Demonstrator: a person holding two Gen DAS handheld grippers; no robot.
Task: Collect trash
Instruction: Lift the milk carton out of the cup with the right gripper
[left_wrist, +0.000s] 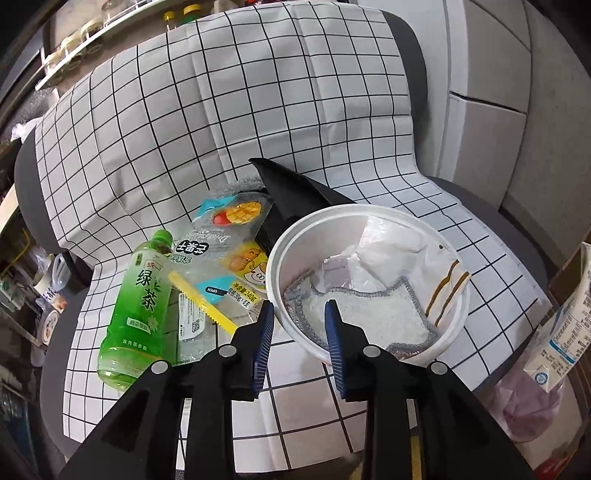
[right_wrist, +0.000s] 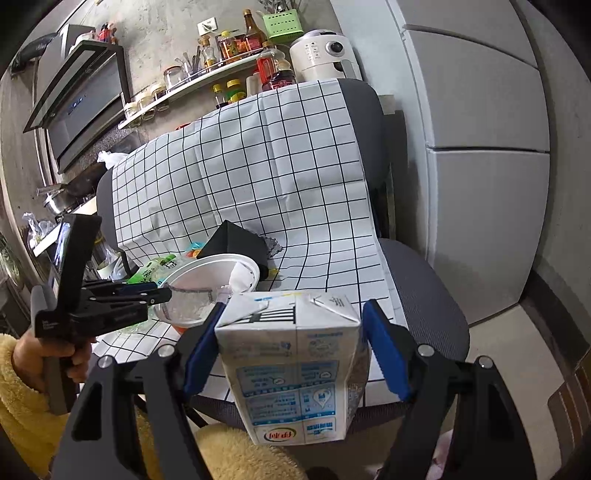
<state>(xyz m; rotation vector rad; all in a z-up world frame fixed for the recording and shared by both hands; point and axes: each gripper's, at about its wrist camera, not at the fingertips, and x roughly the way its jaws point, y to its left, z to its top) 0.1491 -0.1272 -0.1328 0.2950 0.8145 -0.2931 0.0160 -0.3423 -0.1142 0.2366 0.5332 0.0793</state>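
Left hand-held gripper (left_wrist: 300, 332) astride white bowl (left_wrist: 291, 236) rim, green bottle (left_wrist: 138, 306) beside.

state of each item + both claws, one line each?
Left claw: open, straddling the bowl's near rim.
Right claw: open around the carton.
White-and-blue milk carton: tilted, top flaps open.
White round plastic bowl: holds cloth and wrappers.
Green tea bottle: lying down, capped.

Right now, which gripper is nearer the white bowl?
Left. The left gripper straddles the near rim of the white bowl; the right gripper sits off to its right, around a milk carton.
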